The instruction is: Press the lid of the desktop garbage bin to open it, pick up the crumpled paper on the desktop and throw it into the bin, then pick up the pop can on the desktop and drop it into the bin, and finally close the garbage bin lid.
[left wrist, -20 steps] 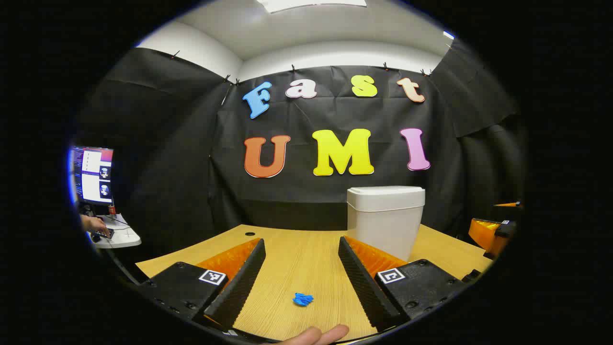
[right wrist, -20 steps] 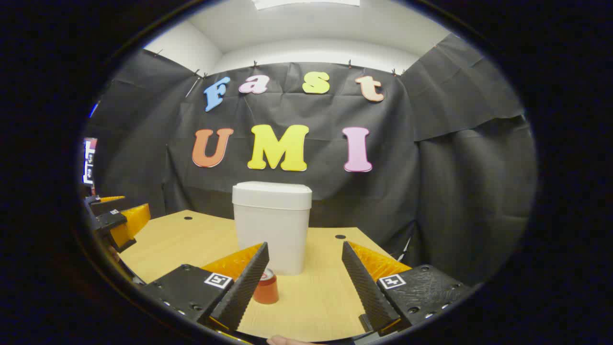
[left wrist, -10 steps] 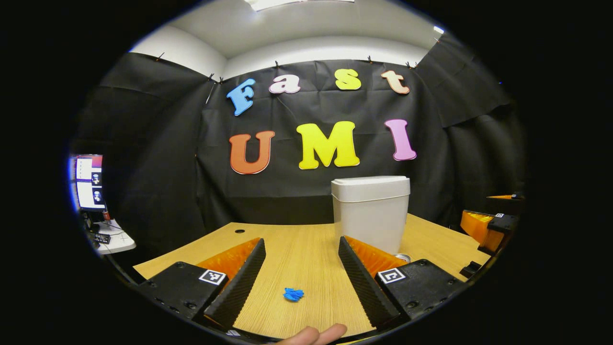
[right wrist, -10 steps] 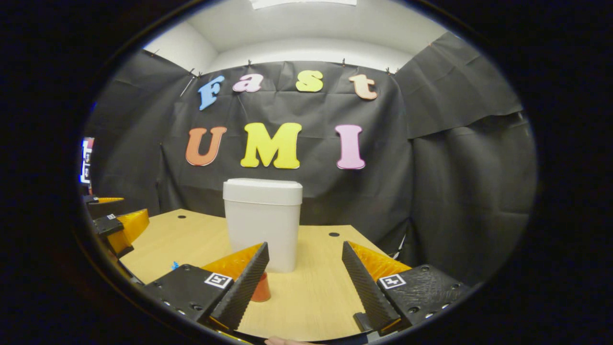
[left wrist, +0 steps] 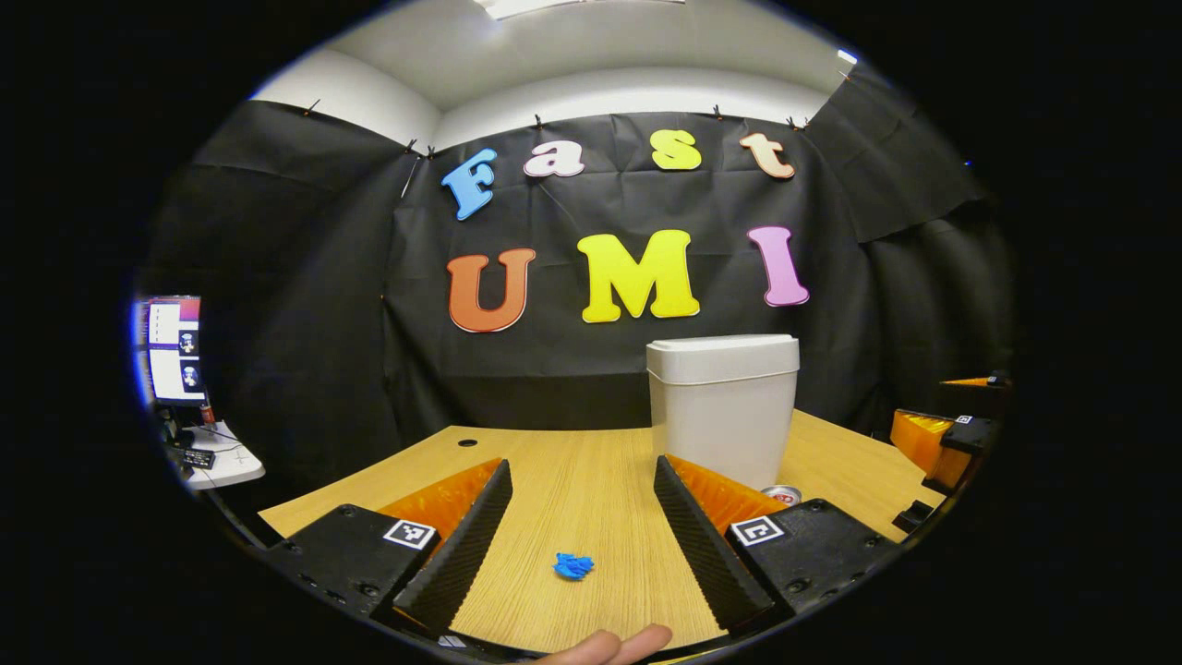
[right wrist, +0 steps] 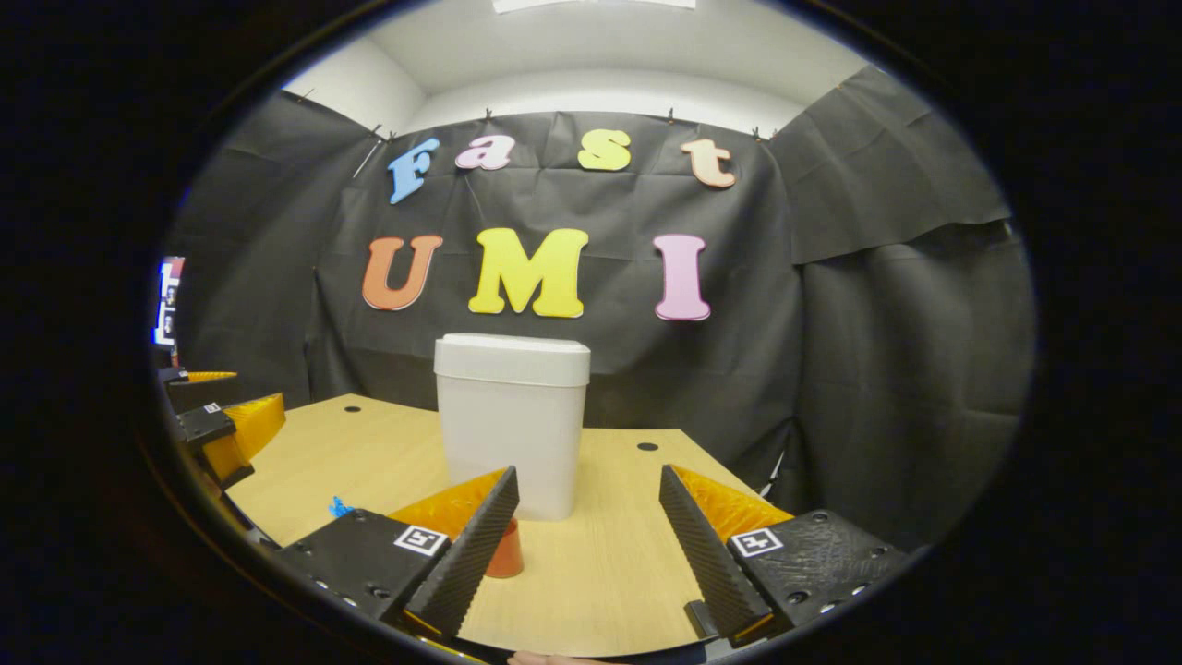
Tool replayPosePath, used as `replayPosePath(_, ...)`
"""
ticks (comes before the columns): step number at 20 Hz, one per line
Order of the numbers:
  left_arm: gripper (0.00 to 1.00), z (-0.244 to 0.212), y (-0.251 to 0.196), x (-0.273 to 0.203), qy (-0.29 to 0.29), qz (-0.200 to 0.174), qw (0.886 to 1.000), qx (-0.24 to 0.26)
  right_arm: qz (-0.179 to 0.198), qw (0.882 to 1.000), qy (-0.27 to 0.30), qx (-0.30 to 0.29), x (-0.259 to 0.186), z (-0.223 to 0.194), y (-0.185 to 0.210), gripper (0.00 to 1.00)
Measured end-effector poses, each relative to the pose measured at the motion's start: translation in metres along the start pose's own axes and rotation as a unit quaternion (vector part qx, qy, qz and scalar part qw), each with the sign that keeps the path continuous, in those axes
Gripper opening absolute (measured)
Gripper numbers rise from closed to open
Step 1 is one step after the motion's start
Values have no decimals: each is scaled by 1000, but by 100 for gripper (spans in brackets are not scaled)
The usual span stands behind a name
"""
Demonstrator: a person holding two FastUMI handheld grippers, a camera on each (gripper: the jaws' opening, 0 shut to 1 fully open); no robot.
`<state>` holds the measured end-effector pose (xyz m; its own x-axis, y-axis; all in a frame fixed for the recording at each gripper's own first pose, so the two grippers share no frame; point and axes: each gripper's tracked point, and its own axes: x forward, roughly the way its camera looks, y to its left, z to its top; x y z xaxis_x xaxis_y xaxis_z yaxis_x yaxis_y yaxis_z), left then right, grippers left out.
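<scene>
A white bin [left wrist: 722,413] [right wrist: 512,420] stands on the wooden table with its lid down. A small blue crumpled paper [left wrist: 573,565] [right wrist: 340,507] lies on the table, between and a little ahead of the fingers of my left gripper [left wrist: 584,480], which is open and empty above the table. A red pop can [right wrist: 505,558] [left wrist: 781,494] stands in front of the bin, partly hidden behind the left finger of my right gripper [right wrist: 588,485], also open and empty. The other gripper shows at the edge of each view [left wrist: 942,441] [right wrist: 222,427].
The wooden table [left wrist: 572,471] has small round holes near its back edge [left wrist: 467,443] [right wrist: 647,447]. A monitor [left wrist: 174,349] and a small side desk [left wrist: 217,465] stand off to the left. A fingertip [left wrist: 609,645] shows at the bottom of the left gripper view.
Both grippers have lifted and tilted a little, so the bin and paper sit slightly differently in view. The hand at the side desk has gone. The can's top now shows in the left gripper view.
</scene>
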<state>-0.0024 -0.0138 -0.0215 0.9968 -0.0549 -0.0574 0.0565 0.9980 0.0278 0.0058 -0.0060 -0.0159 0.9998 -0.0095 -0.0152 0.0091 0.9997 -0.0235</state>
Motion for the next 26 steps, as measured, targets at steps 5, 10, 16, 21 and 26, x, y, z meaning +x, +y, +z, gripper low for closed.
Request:
replayPosePath(5,100,-5,4,3,5,1,1000,-4,1,1000,1,-3,5,1,2,95)
replayPosePath(10,100,-12,6,7,13,0,1000,-20,-3,1000,-20,-5,24,29,3,94)
replayPosePath(16,100,-20,9,7,16,-2,1000,-16,19,999,-32,16,62,63,24,76)
replayPosePath(21,100,-18,17,10,13,-2,1000,-12,55,997,-42,20,108,95,52,54)
replayPosePath(26,100,-15,25,12,10,3,1000,-10,21,999,-25,6,166,107,50,25)
